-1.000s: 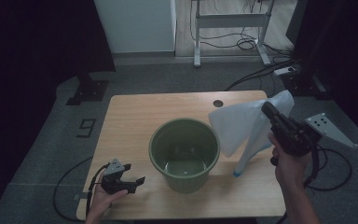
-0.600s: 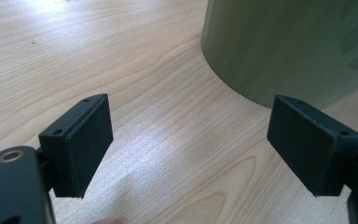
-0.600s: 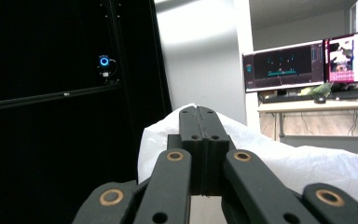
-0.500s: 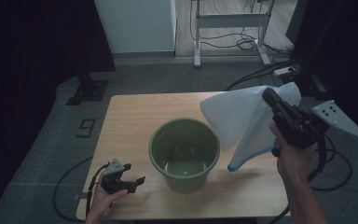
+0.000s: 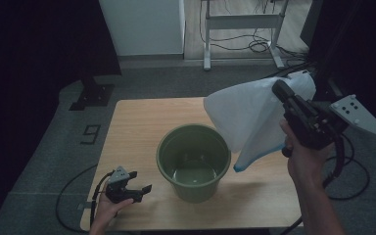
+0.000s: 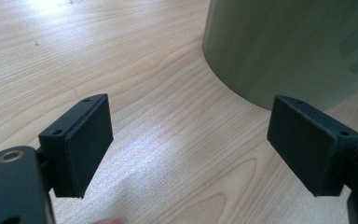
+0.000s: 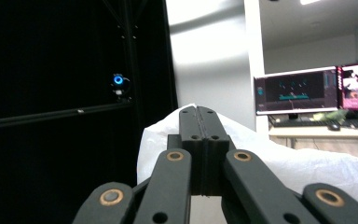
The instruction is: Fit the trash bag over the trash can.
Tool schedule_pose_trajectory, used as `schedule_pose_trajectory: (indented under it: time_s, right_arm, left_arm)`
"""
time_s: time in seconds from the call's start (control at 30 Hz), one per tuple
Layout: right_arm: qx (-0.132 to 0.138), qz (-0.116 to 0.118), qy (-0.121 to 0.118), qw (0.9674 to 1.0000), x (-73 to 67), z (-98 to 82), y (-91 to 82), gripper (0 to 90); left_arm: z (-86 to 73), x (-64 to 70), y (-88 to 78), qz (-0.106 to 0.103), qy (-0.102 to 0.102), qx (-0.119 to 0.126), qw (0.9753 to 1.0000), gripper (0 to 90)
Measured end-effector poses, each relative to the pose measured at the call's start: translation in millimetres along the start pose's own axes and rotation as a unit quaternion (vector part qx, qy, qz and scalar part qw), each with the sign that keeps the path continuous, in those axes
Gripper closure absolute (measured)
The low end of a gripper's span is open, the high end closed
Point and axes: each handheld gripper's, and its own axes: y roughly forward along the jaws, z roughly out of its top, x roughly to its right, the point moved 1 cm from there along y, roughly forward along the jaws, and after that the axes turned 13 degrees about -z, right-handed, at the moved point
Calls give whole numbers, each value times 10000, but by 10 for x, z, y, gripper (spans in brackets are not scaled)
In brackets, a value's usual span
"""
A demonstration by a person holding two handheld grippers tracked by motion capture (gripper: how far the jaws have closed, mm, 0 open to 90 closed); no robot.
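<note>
Lower left of the high view: left gripper (image 5: 136, 190) parked on the table (image 5: 137, 127), jaws wide, nothing between them, unmoved. Centre: green bucket (image 5: 194, 164), still unlined. Right: right gripper (image 5: 280, 90) clamped tight on the white bag (image 5: 247, 115), which has lifted clear of the table since a second ago and now hangs beside the bucket. Bag mouth isn't spread yet; the bucket's near rim is the obstacle.

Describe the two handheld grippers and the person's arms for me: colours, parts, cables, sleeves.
Both are black. The left gripper has flat rectangular jaws with screw holes, a small grey plate on top and a black cable trailing off the table. The right gripper has brass-pinned linkage bars, a larger grey three-cornered plate with dark holes, and a black cable. Both forearms are sleeveless.
</note>
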Motion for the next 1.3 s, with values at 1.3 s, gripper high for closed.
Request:
schedule_pose_trajectory:
  time_s: [1.3]
  right_arm:
    - [-1632,868,85,9827,-175,-1486,-14,895]
  left_arm:
    - [375,394,-386,93,273,671,9973,148]
